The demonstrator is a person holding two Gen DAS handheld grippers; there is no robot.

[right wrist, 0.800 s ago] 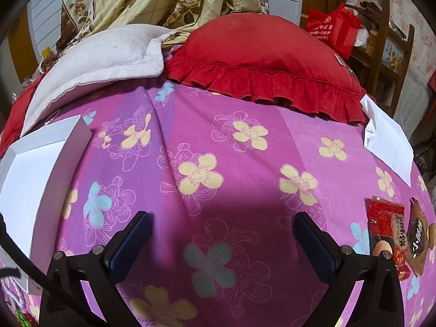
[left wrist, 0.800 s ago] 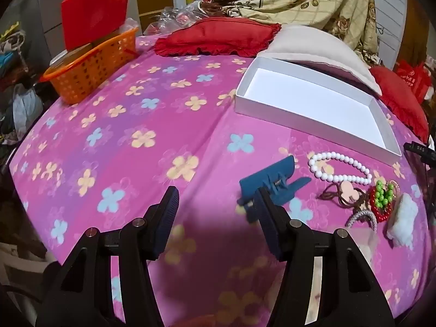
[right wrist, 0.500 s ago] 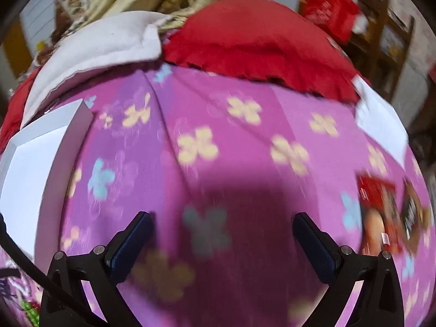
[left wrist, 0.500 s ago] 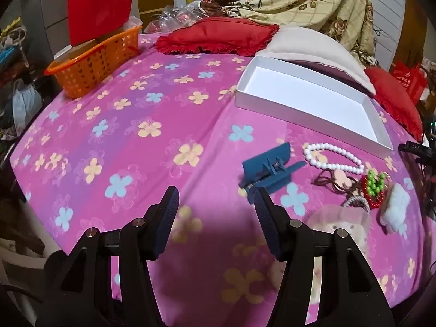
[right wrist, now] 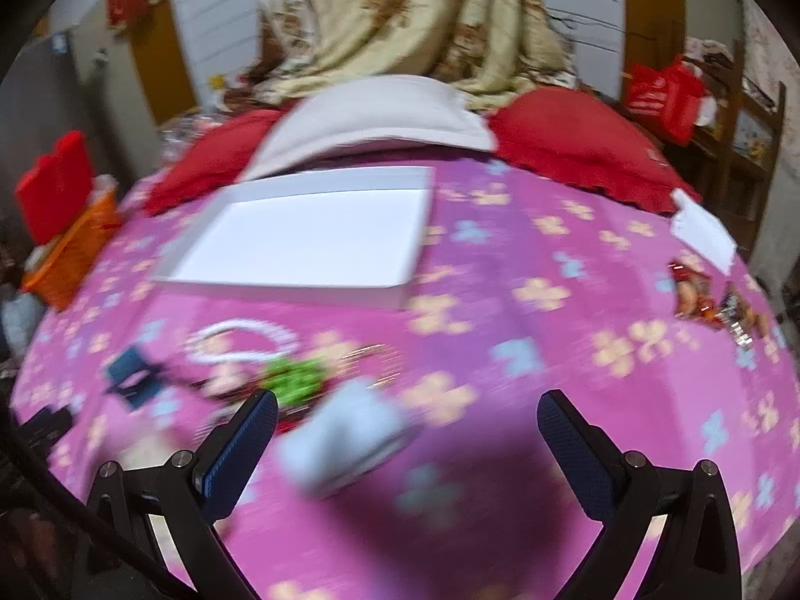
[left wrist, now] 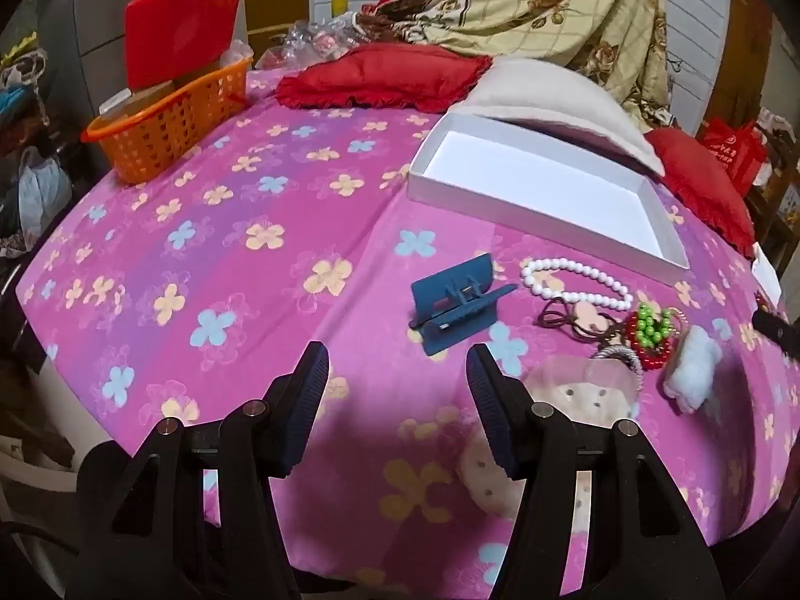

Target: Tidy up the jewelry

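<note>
1. My left tongs (left wrist: 397, 390) hover over the pink flowered bedspread (left wrist: 240, 260) with their fingers apart and nothing between them; my right tongs (right wrist: 407, 430) are spread as wide as they go, also empty.
2. The jewelry lies in a cluster on the bedspread: a white bead necklace (left wrist: 575, 282), a brown cord pendant (left wrist: 575, 317), a red and green beaded piece (left wrist: 652, 335), a fluffy white pom-pom (left wrist: 692, 367) and a blue plastic hair claw (left wrist: 457, 305).
3. The shallow white cardboard tray (left wrist: 670, 250), empty, sits just beyond the necklace.
4. From my left tongs the claw lies just ahead and slightly right, its long axis slanting up to the right.
5. From my right tongs, the blurred pom-pom (right wrist: 345, 437) sits between the fingers, nearer the left one, so I judge that hand closer to it.
</note>
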